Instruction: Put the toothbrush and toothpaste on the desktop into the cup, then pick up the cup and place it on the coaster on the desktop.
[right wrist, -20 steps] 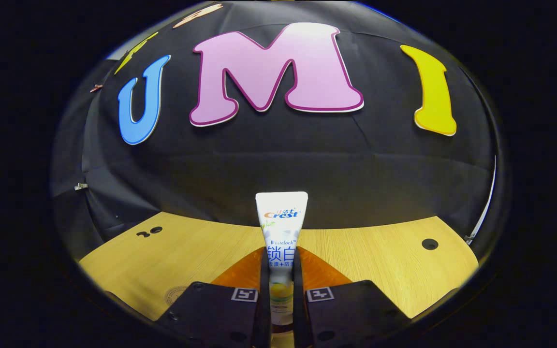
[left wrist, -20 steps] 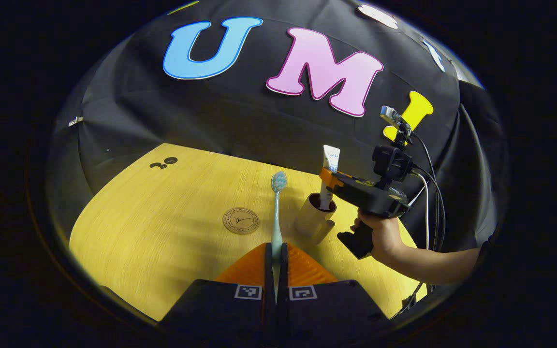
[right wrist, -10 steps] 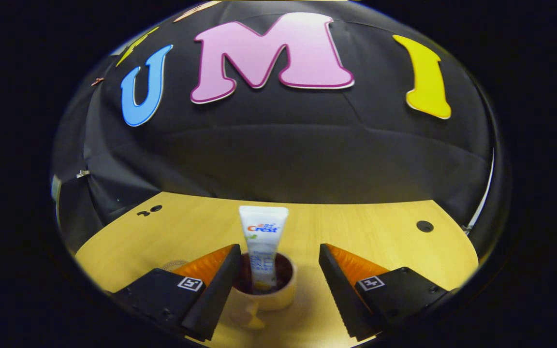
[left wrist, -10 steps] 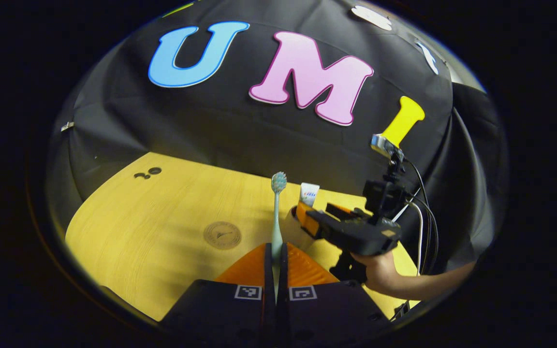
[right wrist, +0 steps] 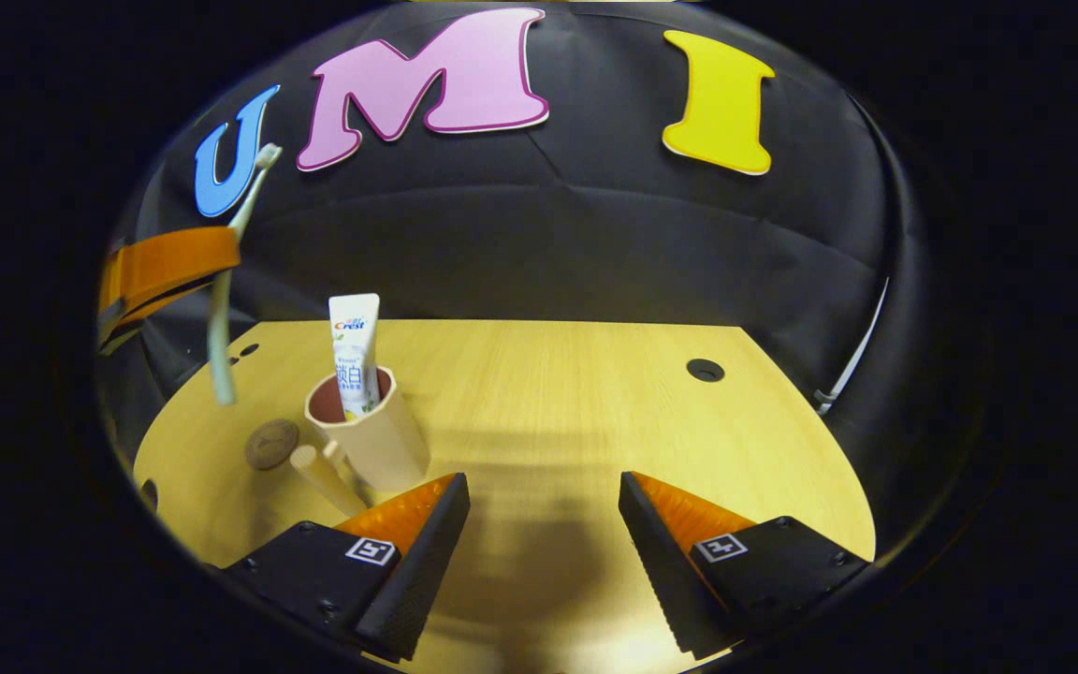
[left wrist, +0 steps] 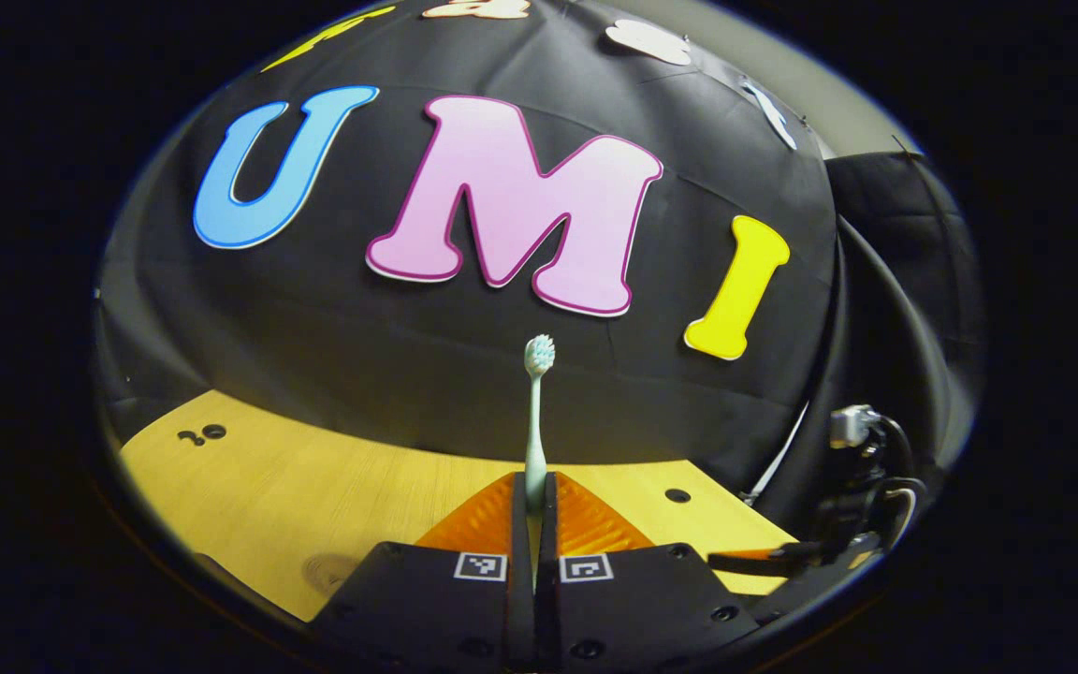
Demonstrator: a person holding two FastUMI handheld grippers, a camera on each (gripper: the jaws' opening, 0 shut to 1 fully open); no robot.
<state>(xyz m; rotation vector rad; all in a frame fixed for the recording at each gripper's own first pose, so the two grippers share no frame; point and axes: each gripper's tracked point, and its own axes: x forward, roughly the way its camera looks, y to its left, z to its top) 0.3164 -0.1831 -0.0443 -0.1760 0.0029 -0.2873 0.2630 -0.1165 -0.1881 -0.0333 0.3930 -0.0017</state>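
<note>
The left tongs (left wrist: 531,510) are pressed together on the lower handle of the toothbrush (left wrist: 535,412), which is held upright, bristles uppermost, above the worktop (left wrist: 314,487). In the right gripper view the same brush (right wrist: 221,309) is seen hanging above the worktop's left part, well clear of the cup (right wrist: 372,432). The right tongs (right wrist: 544,524) are spread wide and hold nothing.

The toothpaste (right wrist: 355,351) stands in the cup, its crimped end up and leaning against the rim. The cup rests toward the worktop's left side, its handle (right wrist: 326,476) pointing toward the near edge, with the coaster (right wrist: 271,443) just beside it, nearer the left edge.

The toothbrush is judged light, thin and stiff, with a smooth handle that could twist in a pinch; it is best held low on the handle, as now, and released only once its tail is inside the rim. The cup looks like light, rigid plastic, made top-heavy by the tall tube, so a tip is possible. It would best be taken by the wall near the rim or by the handle.
</note>
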